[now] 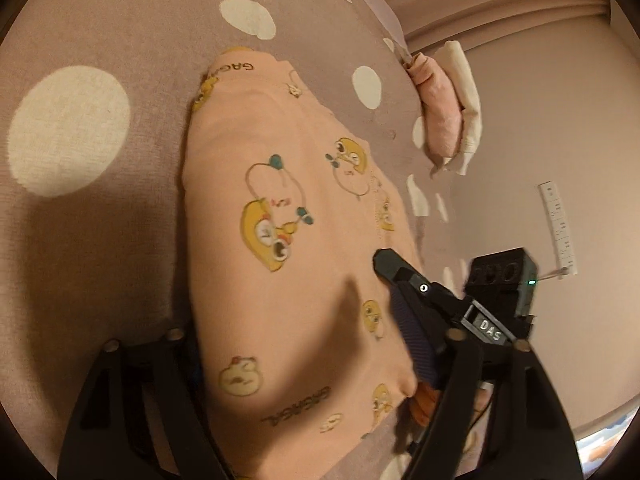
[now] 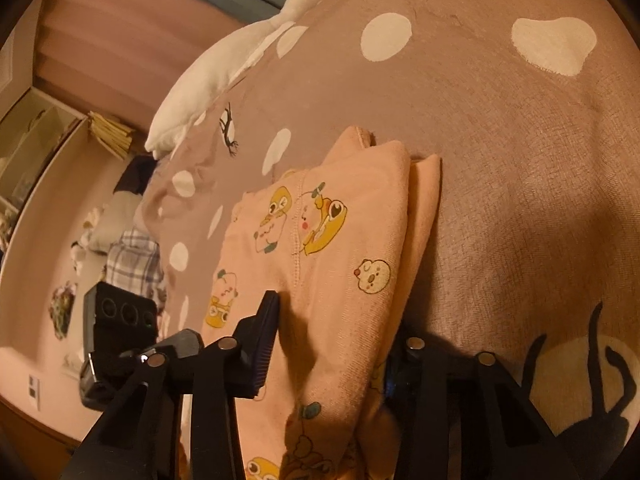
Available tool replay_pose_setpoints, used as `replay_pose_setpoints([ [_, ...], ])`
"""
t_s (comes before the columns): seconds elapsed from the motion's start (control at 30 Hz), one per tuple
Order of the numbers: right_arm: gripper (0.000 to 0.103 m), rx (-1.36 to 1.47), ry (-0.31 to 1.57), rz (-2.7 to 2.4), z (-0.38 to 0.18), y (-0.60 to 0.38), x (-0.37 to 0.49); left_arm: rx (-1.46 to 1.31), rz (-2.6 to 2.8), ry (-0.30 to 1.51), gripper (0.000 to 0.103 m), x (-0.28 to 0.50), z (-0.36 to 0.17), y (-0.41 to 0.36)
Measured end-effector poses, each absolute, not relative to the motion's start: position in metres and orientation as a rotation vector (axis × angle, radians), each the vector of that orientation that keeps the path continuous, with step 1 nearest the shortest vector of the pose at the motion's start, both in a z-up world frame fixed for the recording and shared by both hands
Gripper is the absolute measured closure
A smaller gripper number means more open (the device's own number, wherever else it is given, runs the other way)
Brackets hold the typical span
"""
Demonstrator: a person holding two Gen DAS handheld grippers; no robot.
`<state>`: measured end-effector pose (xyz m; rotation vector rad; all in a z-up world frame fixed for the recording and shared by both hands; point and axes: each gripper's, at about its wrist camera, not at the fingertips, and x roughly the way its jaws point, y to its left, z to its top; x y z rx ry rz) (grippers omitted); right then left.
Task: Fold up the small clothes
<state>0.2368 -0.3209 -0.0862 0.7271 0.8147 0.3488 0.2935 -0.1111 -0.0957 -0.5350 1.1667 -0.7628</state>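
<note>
**Both grippers on the peach garment: right one pinching, left grip unconfirmed**

Hidden / unclear:
- The garment (image 1: 280,240) is lying folded on the bed (image 1: 100,240). Its near end is running out of the bottom of both views.
- The left gripper (image 1: 304,332) is straddling the garment's near end. The cloth is filling the whole gap. One of its fingers (image 1: 412,328) is showing a ribbed pad against the garment's edge. The opposite pad is sitting under the cloth, so I cannot tell whether it is actually squeezing.
- Something orange is poking out below that ribbed pad. It is too blurred to identify.
- Prints on the garment are smearing near the lens, and the lettering is reading upside down.
- No hands are showing in either view, only gripper hardware.

Pose:
- The right gripper (image 2: 332,332) is angling down onto the garment, fingers narrowed. A raised ridge of the cloth is bunching between them and both pads are pressing on it.
- The left gripper is angling down too and coming in beside the right one. Each is showing its camera box at the edge of the other's view, just beside the garment.

Around the garment:
- A white goose plush (image 2: 224,64) is lying well beyond the garment at the bed's edge.
- Rolled pink and cream cloths (image 1: 448,108) are resting beyond the garment's far corner, apart from it.
</note>
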Motion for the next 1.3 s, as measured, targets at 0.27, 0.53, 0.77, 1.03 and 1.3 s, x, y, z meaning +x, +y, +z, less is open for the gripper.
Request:
replay_pose_setpoints([
  [0.27,0.076,0.618,0.786,0.318,-0.072,-0.305,0.231,-0.409,-0.658,1.154,0.066,0.289,-0.094,-0.112],
  [0.53,0.080,0.527,0.733,0.323,-0.048,-0.290,0.217,-0.310,-0.634,1.094,0.078,0.276,-0.077,-0.115],
  [0.77,0.080,0.444,0.693,0.344,-0.027,-0.269,0.194,-0.222,-0.645,1.039,0.078,0.243,-0.058,-0.112],
  [1.03,0.080,0.411,0.655,0.371,-0.010,-0.257,0.152,-0.186,-0.661,1.004,0.078,0.195,-0.041,-0.099],
  [1.3,0.080,0.392,0.640,0.403,-0.004,-0.239,0.112,-0.165,-0.645,0.987,0.078,0.146,-0.032,-0.086],
])
